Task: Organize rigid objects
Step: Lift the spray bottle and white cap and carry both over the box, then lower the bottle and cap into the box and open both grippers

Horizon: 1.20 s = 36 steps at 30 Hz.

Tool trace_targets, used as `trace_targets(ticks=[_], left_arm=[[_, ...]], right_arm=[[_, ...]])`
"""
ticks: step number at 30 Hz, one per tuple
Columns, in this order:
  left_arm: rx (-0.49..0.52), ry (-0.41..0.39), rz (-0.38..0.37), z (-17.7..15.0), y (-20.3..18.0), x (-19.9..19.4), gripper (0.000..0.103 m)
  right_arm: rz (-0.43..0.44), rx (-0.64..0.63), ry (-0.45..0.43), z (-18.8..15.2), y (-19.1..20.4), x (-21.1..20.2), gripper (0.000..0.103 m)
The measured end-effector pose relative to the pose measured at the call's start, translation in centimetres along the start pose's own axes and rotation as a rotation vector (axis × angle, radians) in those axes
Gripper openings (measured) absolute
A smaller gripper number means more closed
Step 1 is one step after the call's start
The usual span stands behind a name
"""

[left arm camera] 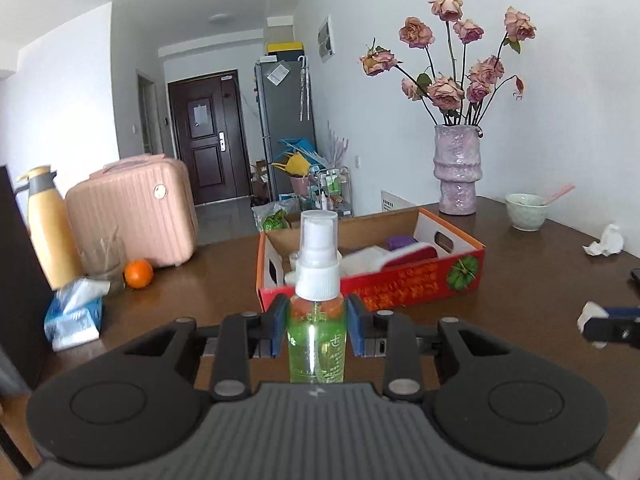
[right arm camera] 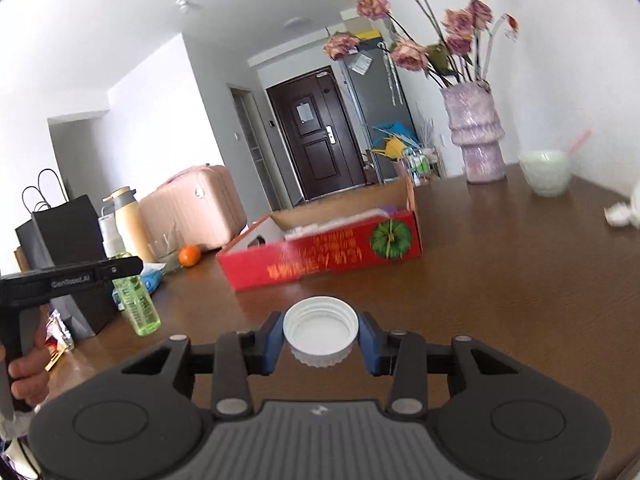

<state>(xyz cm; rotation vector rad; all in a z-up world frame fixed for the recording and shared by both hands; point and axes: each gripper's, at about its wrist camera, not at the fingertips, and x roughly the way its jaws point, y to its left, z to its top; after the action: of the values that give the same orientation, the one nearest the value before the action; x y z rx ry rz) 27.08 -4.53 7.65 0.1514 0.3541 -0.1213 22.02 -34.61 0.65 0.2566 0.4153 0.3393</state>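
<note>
My left gripper (left arm camera: 317, 326) is shut on a green spray bottle (left arm camera: 317, 344) with a white pump top, held upright above the brown table (left arm camera: 520, 312). The same bottle (right arm camera: 138, 300) shows at the left of the right wrist view, under the left gripper's black body, with a person's hand on the handle. My right gripper (right arm camera: 320, 338) is shut on a white screw cap (right arm camera: 320, 330), open side up. Beyond both stands a red cardboard box (left arm camera: 420, 286) (right arm camera: 320, 258) with several items inside.
A pink vase of dried roses (left arm camera: 457, 168) and a pale green bowl (left arm camera: 525, 211) stand at the back right, crumpled tissue (left arm camera: 604, 242) beside them. On the left are an orange (left arm camera: 138, 273), a tissue pack (left arm camera: 74, 314), a yellow thermos (left arm camera: 50, 232) and a black paper bag (right arm camera: 68, 236).
</note>
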Motion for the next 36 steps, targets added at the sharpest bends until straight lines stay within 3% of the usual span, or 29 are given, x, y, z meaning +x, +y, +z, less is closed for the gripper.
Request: trace_targets(ticks=[3,7,12,16,18,20,21,22,24,25,26,27,30,36], left_arm=[[0.062,0.011,-0.008,2.4,0.9,3.7,0.031],[0.228,0.025,0.012,4.9,1.3,9.1,0.031],[0.264,0.138,-0.060,6.9,2.4,17.0,0.031],[0.331,0.247,-0.090,6.6,1.6,23.9,0.032],[0.341,0.332,-0.160,5.9,1.5,27.3,0.032],[0.315,0.347,-0.167,5.2,1.6,30.0,0.034],[0.307,0.329,-0.161,4.9,1.6,30.8,0.043],[0.287,0.318,-0.146,4.8,1.5,31.3,0.068],[0.218,0.303,-0.155,4.3,2.1,31.9,0.097],[0.186,0.300,-0.177,4.0,2.4,32.2,0.097],[0.163,0.305,-0.191,3.7,2.6,32.4,0.097],[0.144,0.292,-0.188,3.6,2.8,32.5,0.087],[0.056,0.246,-0.158,3.4,3.6,31.6,0.089],[0.065,0.204,-0.119,3.1,3.7,30.0,0.092]], right_arm=[[0.004,-0.045,-0.016,3.3,0.0,2.6,0.039],[0.018,-0.048,-0.019,8.1,-1.1,6.9,0.039],[0.037,0.010,0.050,12.7,-3.0,14.4,0.039],[-0.023,-0.051,0.178,13.9,-3.8,22.1,0.039],[-0.080,-0.069,0.222,14.0,-4.5,25.6,0.039],[-0.155,-0.114,0.269,13.9,-5.1,28.6,0.039],[-0.170,-0.131,0.307,13.7,-5.3,29.9,0.040],[-0.182,-0.136,0.325,13.6,-5.5,30.9,0.040],[-0.182,-0.147,0.305,13.5,-5.7,31.9,0.059],[-0.168,-0.153,0.285,13.5,-5.7,32.3,0.064],[-0.148,-0.151,0.261,13.6,-5.8,32.5,0.076],[-0.141,-0.151,0.241,13.5,-5.8,32.8,0.081],[-0.169,-0.216,0.197,12.9,-5.4,33.8,0.081],[-0.173,-0.250,0.119,12.2,-4.8,33.3,0.079]])
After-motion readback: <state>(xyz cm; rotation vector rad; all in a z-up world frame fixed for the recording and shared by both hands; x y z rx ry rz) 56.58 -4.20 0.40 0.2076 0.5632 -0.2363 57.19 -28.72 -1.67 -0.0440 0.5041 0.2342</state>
